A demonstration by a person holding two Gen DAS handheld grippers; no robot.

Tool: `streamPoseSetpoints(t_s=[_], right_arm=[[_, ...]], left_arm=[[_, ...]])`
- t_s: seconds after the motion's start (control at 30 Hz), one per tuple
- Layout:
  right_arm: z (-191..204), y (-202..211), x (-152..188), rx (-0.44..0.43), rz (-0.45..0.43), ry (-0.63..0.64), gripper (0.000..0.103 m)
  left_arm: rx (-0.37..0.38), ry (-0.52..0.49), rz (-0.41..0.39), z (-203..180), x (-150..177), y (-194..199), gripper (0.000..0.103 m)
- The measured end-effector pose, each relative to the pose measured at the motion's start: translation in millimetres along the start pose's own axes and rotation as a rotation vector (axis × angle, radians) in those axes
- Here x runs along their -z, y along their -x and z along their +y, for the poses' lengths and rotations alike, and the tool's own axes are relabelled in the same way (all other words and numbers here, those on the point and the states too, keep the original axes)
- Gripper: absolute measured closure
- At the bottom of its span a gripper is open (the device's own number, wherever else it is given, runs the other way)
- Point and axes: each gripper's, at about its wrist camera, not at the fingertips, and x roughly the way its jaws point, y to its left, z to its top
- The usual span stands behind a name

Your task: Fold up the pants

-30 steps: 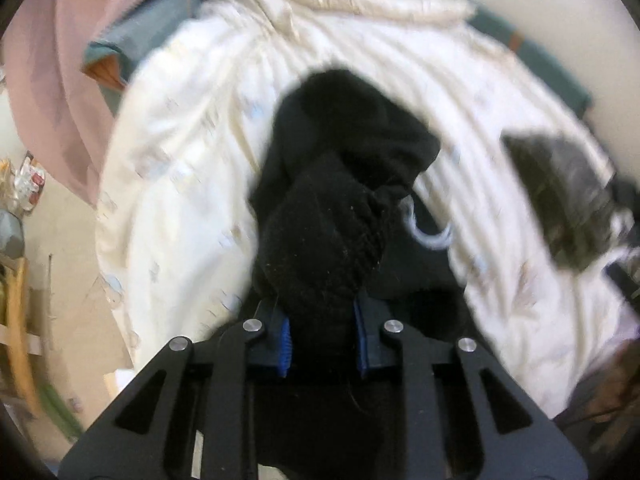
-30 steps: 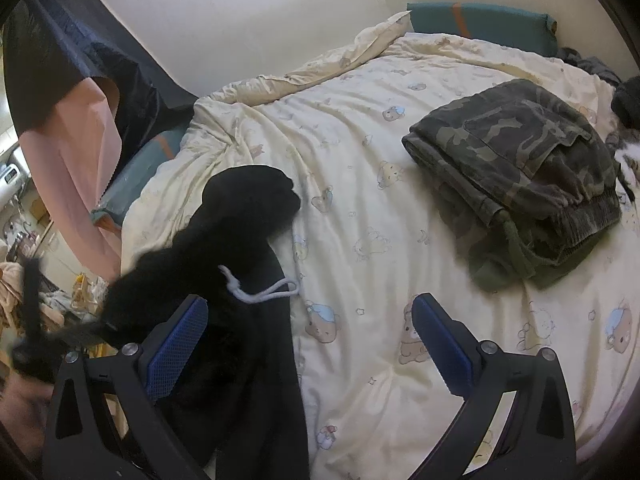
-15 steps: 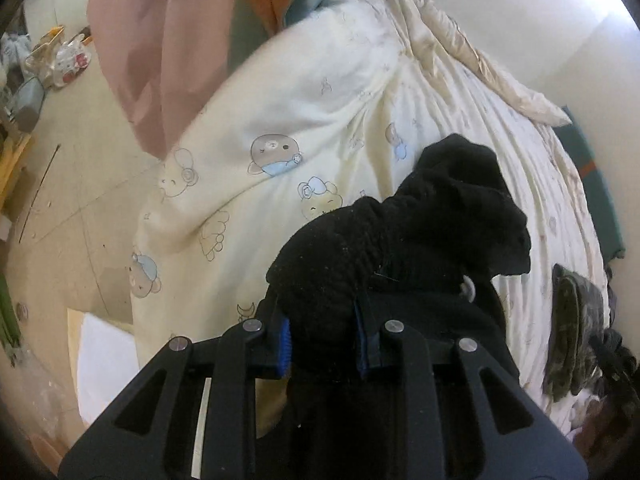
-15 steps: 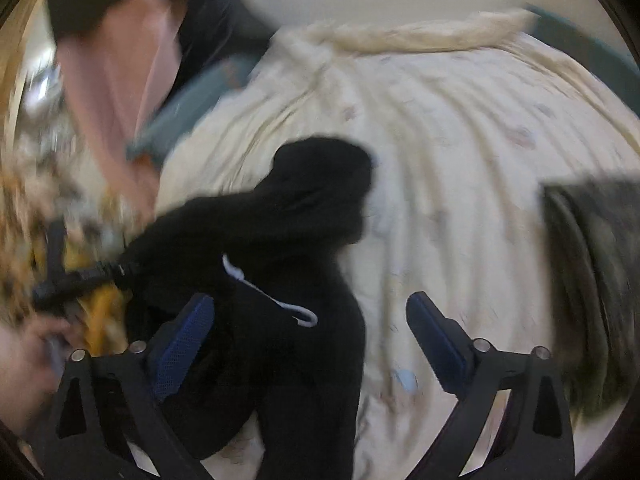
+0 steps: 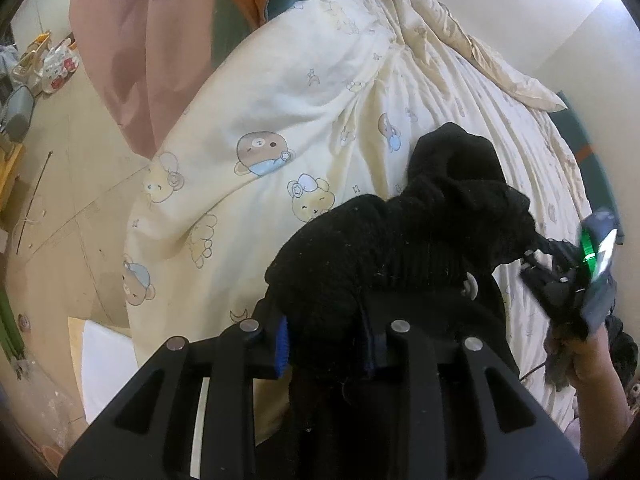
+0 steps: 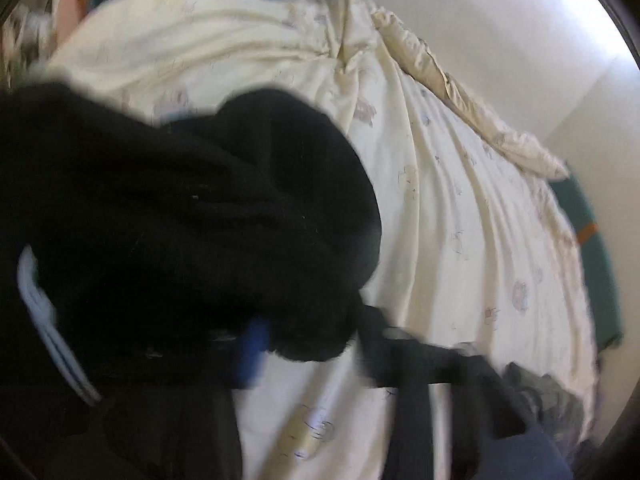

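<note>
Black pants (image 5: 420,240) lie bunched on the cream bear-print duvet (image 5: 300,92) near its left edge. My left gripper (image 5: 324,340) has its blue pads pressed on a thick fold of them, though its jaws are easing open a little. In the left wrist view my right gripper (image 5: 528,254) reaches into the pants' right edge, held by a hand (image 5: 592,364). The right wrist view is blurred. There the right gripper (image 6: 310,344) is closing, with black cloth (image 6: 180,220) between its blue pad and the other finger. A white drawstring (image 6: 40,300) shows at the left.
A pink cloth (image 5: 132,40) hangs over the bed's left side, above bare floor (image 5: 48,200) with clutter. A teal pillow (image 6: 596,264) lies against the wall at the far right. A grey-green garment (image 6: 552,388) sits low on the duvet, blurred.
The right gripper swung left across the bed to the black pants, and its wide-open jaws narrowed onto the cloth. The left gripper rolled and shifted toward the bed's edge, then stayed still, holding the pants.
</note>
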Motion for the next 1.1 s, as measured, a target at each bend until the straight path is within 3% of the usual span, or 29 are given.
streamPoseSetpoints(t_s=[0.03,0.17,0.3,0.47,0.77,1.1], right_arm=[[-4,12,-4,-0.034,-0.038,-0.032,0.094],[-24,71,-19,-0.133,-0.154,-0.084,0.095],[-50,142,-38,-0.132,-0.257,-0.109,0.095],[-75,233,-64,-0.048,-0.354,-0.101,0.096],[-94,410,-63,0.079,-0.511,-0.078,0.096],[-92,627,-26,0.252,-0.781,-0.082,0.096]], left_arm=[[-0.007,0.001,-0.009,1,0,1,0.077],[0.007,-0.021,-0.058,-3,-2,11,0.077],[0.074,-0.056,-0.112,-16,-3,25,0.078],[0.195,-0.151,-0.224,-44,-3,62,0.079],[0.470,-0.182,-0.374,-72,17,201,0.080],[0.546,-0.319,-0.588,-110,48,383,0.079]])
